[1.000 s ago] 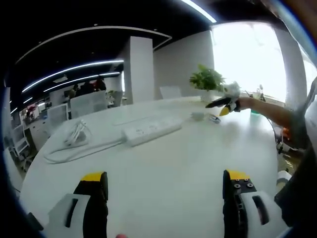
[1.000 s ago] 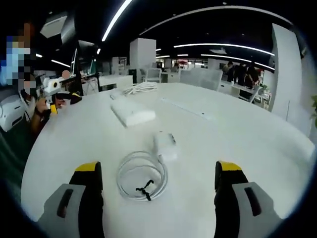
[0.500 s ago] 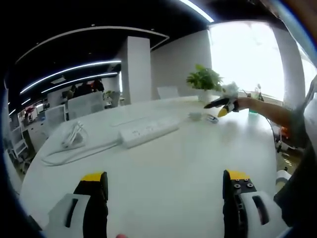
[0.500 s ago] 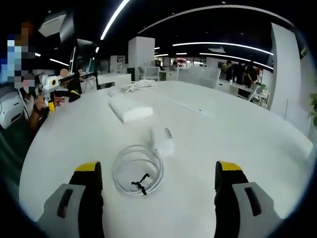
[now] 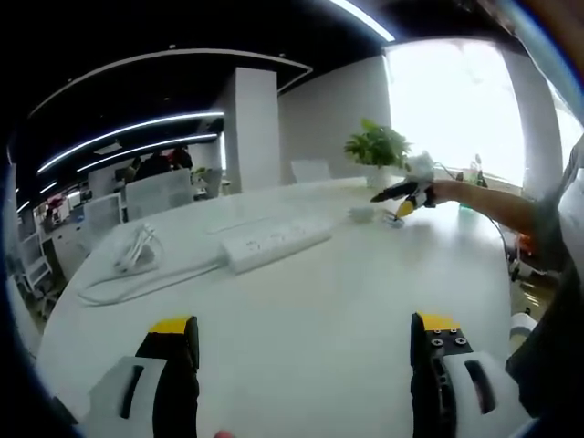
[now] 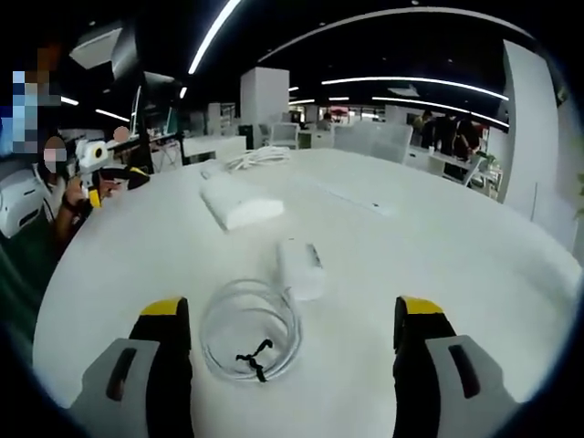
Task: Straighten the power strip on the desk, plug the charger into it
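A white power strip [image 5: 274,245] lies at an angle on the round white desk [image 5: 319,310], its cord [image 5: 137,278] looping off to the left. In the right gripper view the strip [image 6: 239,203] sits beyond a white charger [image 6: 299,267] and its coiled cable [image 6: 248,328]. My right gripper [image 6: 290,351] is open, hovering just short of the coil with the charger between the lines of its jaws. From the left gripper view, the right gripper [image 5: 401,192] hangs over the small charger [image 5: 363,213]. My left gripper [image 5: 306,365] is open and holds nothing, well short of the strip.
A potted plant [image 5: 379,144] stands at the desk's far edge by a bright window. A person's arm [image 5: 497,208] reaches in from the right. White office chairs [image 5: 164,190] line the far side. The other gripper [image 6: 96,173] shows at the desk's left edge.
The right gripper has come closer to the charger and coil, which now sit larger and lower between its jaws. The left gripper has barely moved.
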`<state>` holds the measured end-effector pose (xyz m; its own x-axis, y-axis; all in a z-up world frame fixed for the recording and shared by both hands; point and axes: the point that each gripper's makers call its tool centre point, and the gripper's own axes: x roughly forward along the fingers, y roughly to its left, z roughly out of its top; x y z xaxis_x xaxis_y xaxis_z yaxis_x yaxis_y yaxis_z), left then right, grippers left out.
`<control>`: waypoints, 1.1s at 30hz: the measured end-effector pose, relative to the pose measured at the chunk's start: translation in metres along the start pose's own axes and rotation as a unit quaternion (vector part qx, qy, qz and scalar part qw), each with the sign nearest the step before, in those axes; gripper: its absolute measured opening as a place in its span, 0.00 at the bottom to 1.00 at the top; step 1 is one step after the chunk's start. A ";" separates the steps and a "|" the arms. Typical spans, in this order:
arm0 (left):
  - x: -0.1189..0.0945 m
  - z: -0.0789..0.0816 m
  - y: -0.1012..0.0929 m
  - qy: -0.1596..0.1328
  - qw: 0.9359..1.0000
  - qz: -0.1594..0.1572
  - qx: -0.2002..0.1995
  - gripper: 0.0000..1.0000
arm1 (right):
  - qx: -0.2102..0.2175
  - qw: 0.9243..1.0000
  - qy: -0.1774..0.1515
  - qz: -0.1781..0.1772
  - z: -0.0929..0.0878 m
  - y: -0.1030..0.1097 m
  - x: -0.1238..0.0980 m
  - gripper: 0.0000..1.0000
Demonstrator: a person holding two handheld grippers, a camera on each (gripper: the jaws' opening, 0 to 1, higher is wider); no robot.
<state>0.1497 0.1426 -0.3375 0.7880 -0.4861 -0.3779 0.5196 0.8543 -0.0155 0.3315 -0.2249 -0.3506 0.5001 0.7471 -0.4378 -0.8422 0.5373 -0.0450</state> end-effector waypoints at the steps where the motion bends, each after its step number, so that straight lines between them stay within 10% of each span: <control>1: 0.000 0.000 0.001 -0.001 1.000 0.001 -0.001 1.00 | -0.002 1.000 0.000 0.000 0.001 0.000 0.001 0.92; 33: -0.003 -0.004 0.024 -0.006 1.000 0.012 -0.012 1.00 | 0.005 1.000 0.005 0.025 0.010 -0.007 0.044 0.88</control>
<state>0.1585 0.1653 -0.3403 0.8040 -0.4671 -0.3679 0.4923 0.8700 -0.0286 0.3613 -0.1916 -0.3612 0.4548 0.7698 -0.4478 -0.8643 0.5029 -0.0133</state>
